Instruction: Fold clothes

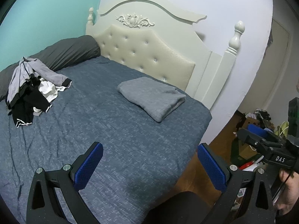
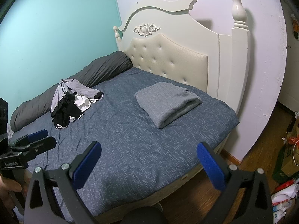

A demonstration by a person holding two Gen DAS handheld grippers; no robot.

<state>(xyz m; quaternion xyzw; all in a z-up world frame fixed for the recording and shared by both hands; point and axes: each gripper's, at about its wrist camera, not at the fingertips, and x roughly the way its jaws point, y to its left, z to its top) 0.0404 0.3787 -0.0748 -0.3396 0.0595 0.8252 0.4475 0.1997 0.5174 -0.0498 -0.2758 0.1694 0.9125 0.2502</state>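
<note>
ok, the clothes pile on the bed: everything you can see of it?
The clothes pile is an unfolded heap of soft fabric: a light grey garment draped on top, black pieces with white trim below, a white piece at its middle. It lies crumpled on the blue bedspread, beside the dark grey bolster along the teal wall. It may touch the bolster. Neither gripper touches it.

The left gripper point(image 1: 150, 165) has matte black arms, silver round screws at the pivots and blue ribbed pads point(image 1: 89, 166). The right gripper point(image 2: 149, 165) is built alike; at the right edge of the left view its black body carries white "DAS" lettering.
</note>
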